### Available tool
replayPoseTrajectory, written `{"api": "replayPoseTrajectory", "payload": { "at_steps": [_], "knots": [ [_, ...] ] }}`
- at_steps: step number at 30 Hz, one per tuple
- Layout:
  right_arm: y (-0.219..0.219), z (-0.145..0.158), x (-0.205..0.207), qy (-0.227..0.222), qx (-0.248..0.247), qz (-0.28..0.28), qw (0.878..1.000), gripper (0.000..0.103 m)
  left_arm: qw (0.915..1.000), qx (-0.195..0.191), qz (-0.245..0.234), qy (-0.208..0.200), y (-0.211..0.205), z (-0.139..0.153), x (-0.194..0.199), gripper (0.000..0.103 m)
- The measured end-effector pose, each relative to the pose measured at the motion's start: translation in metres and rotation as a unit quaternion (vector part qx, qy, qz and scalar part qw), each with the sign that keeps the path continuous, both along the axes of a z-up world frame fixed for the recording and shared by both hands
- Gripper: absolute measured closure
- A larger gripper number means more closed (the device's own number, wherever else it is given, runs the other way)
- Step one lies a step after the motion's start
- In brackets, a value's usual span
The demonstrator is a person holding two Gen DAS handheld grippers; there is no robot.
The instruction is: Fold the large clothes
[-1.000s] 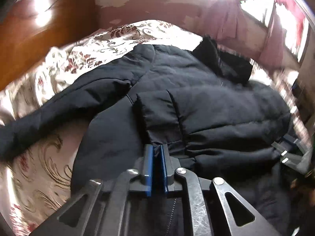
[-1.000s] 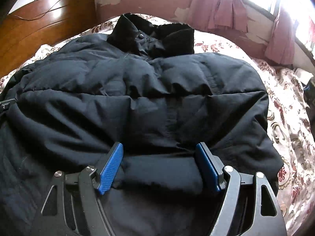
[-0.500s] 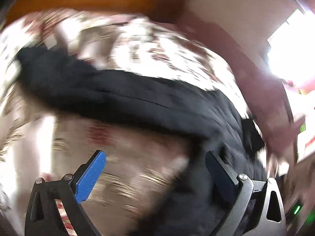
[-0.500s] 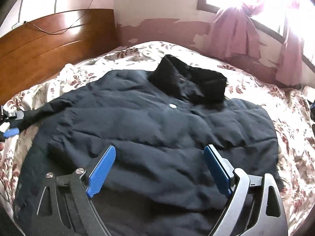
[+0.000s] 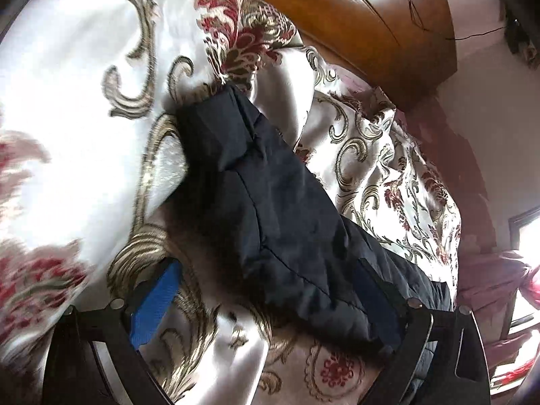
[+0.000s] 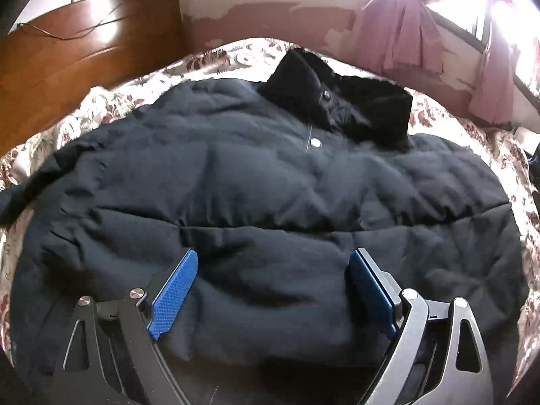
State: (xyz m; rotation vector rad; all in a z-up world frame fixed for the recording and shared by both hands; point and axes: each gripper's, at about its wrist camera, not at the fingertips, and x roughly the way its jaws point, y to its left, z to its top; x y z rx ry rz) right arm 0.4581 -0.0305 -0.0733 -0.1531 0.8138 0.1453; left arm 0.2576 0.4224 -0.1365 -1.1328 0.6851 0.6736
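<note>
A large black padded jacket (image 6: 270,202) lies spread on the bed, its fleecy collar (image 6: 341,108) at the far end. My right gripper (image 6: 273,290) is open and empty, low over the jacket's lower body. My left gripper (image 5: 266,300) is open, its blue pads either side of the jacket's left sleeve (image 5: 270,209). The sleeve stretches out over the bedspread, its cuff (image 5: 209,118) pointing away. I cannot tell whether the pads touch the sleeve.
The bed has a shiny floral bedspread (image 5: 84,118) (image 6: 209,64). A wooden headboard (image 6: 77,67) (image 5: 371,17) stands at the left. Pink curtains (image 6: 422,33) hang by a bright window at the far right.
My left gripper let go of the jacket's front, opened, and swung left to the outstretched sleeve. My right gripper stayed open and drew back, then dropped closer to the jacket.
</note>
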Motion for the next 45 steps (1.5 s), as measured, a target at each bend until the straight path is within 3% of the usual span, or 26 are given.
{"api": "replayPoseTrajectory", "payload": {
  "at_steps": [2, 4, 7, 12, 16, 19, 22, 23, 26, 30, 37, 39, 43, 45],
  "knots": [
    [0.001, -0.007, 0.000, -0.001, -0.006, 0.003, 1.000, 0.010, 0.9999, 0.003, -0.006, 0.012, 0.003, -0.005, 0.004, 0.046],
    [-0.001, -0.013, -0.001, -0.001, -0.001, 0.002, 1.000, 0.009, 0.9994, 0.004, -0.014, 0.030, 0.009, -0.009, 0.012, 0.070],
    [-0.004, -0.018, -0.002, -0.002, 0.010, 0.002, 1.000, 0.007, 0.9997, 0.010, -0.010, 0.022, 0.009, -0.010, 0.012, 0.090],
    [-0.004, -0.019, -0.004, -0.009, 0.005, 0.002, 1.000, 0.006, 0.9970, 0.072, -0.021, 0.016, -0.002, 0.018, 0.015, 0.098],
    [-0.010, 0.001, -0.021, -0.027, 0.031, 0.013, 0.999, 0.006, 0.9844, 0.169, -0.049, -0.009, -0.025, 0.068, 0.020, 0.098],
    [-0.019, 0.022, -0.038, -0.053, 0.057, 0.015, 0.997, 0.006, 0.9645, 0.248, -0.081, -0.041, -0.051, 0.114, 0.027, 0.098],
    [-0.030, 0.038, -0.049, -0.061, 0.070, 0.021, 0.995, 0.006, 0.9354, 0.321, -0.129, -0.073, -0.085, 0.159, 0.035, 0.098],
    [-0.033, 0.041, -0.051, -0.061, 0.071, 0.021, 0.995, 0.006, 0.9220, 0.346, -0.151, -0.084, -0.102, 0.176, 0.039, 0.099],
    [-0.045, 0.052, -0.060, -0.066, 0.083, 0.022, 0.994, 0.006, 0.8919, 0.383, -0.209, -0.118, -0.145, 0.212, 0.046, 0.099],
    [-0.070, 0.064, -0.071, -0.069, 0.105, 0.007, 0.992, 0.006, 0.8546, 0.401, -0.288, -0.163, -0.203, 0.245, 0.055, 0.099],
    [-0.128, 0.081, -0.096, -0.088, 0.132, -0.022, 0.987, 0.006, 0.8004, 0.408, -0.392, -0.198, -0.293, 0.258, 0.070, 0.099],
    [-0.145, 0.085, -0.100, -0.092, 0.136, -0.031, 0.986, 0.006, 0.7853, 0.410, -0.419, -0.199, -0.321, 0.253, 0.074, 0.099],
    [-0.173, 0.085, -0.101, -0.089, 0.149, -0.049, 0.984, 0.006, 0.7648, 0.395, -0.469, -0.198, -0.370, 0.231, 0.082, 0.099],
    [-0.189, 0.083, -0.103, -0.086, 0.168, -0.057, 0.980, 0.006, 0.7504, 0.389, -0.498, -0.193, -0.398, 0.215, 0.080, 0.098]
  ]
}}
